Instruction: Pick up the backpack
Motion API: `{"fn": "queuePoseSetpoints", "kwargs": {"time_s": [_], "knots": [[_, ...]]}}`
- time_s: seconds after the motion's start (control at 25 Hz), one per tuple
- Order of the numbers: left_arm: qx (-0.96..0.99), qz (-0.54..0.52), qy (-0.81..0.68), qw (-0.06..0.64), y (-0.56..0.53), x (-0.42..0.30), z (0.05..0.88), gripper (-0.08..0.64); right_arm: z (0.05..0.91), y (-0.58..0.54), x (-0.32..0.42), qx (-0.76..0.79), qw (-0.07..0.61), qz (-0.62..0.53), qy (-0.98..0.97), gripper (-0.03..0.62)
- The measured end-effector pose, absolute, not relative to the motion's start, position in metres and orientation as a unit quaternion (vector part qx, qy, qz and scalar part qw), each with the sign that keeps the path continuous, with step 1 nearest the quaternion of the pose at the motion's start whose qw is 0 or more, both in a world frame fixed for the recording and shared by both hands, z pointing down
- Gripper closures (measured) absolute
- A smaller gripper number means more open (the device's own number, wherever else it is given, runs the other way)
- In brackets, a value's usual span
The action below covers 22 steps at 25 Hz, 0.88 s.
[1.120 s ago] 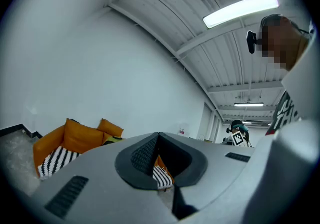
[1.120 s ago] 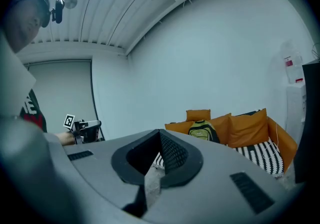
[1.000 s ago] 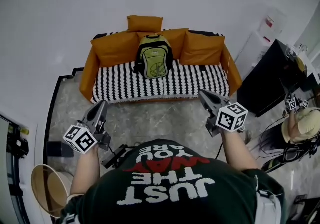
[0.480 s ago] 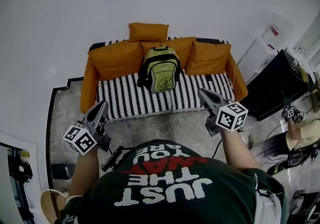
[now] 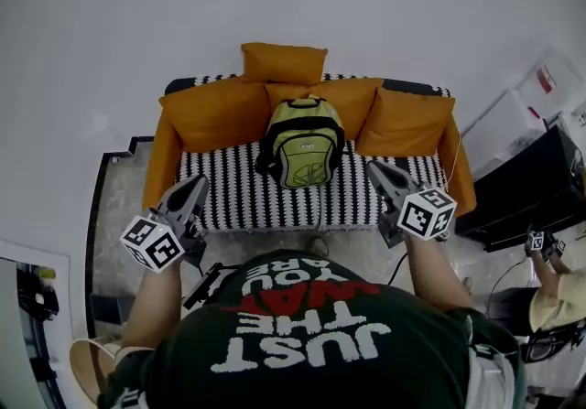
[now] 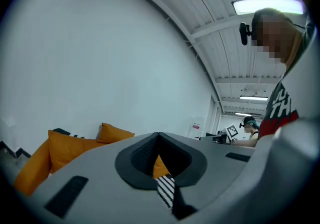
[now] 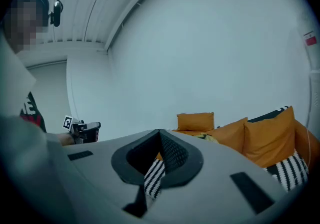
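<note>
Nearer than a second ago: the sofa [image 5: 238,197] has drawn in toward both claws and now sits lower in the head view. The green backpack [image 5: 304,144] stands upright at the middle of the sofa's striped seat, leaning on the orange back cushions [image 5: 215,110]. One more cushion [image 5: 284,61] is perched on the sofa's back behind it.

The left claw [image 5: 194,186] hangs over the seat's front edge toward the sofa's left end. The right claw [image 5: 375,169] hangs over the seat toward the right end. Both are well apart from the backpack.

Each claw's tips are pressed together with nothing gripped — through the hollow behind them only a sliver of striped seat and orange cushion shows. A second person [image 5: 549,297] is beyond the sofa's right end.
</note>
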<state>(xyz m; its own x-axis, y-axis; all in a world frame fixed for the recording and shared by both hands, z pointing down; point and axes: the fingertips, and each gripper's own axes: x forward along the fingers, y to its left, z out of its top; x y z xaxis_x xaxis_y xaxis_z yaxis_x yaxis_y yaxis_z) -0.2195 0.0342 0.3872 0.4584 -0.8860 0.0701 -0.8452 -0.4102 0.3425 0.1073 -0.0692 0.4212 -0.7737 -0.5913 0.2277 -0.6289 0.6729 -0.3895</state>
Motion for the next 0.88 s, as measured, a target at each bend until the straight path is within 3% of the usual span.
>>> {"fn": "queuePoseSetpoints", "kwargs": {"time_s": [0.4, 0.64, 0.88], "knots": [[0.839, 0.062, -0.524, 0.129, -0.113, -0.148, 0.425, 0.548, 0.438, -0.214, 0.105, 0.257, 0.078, 0.195, -0.943, 0.566], [0.86, 0.125, -0.478, 0.124, -0.179, -0.139, 0.462, 0.548, 0.462, -0.243, 0.084, 0.254, 0.099, 0.186, -0.944, 0.566], [0.891, 0.231, -0.384, 0.069, -0.238, -0.117, 0.518, 0.537, 0.492, -0.259, 0.067, 0.27, 0.136, 0.174, -0.937, 0.566]]}}
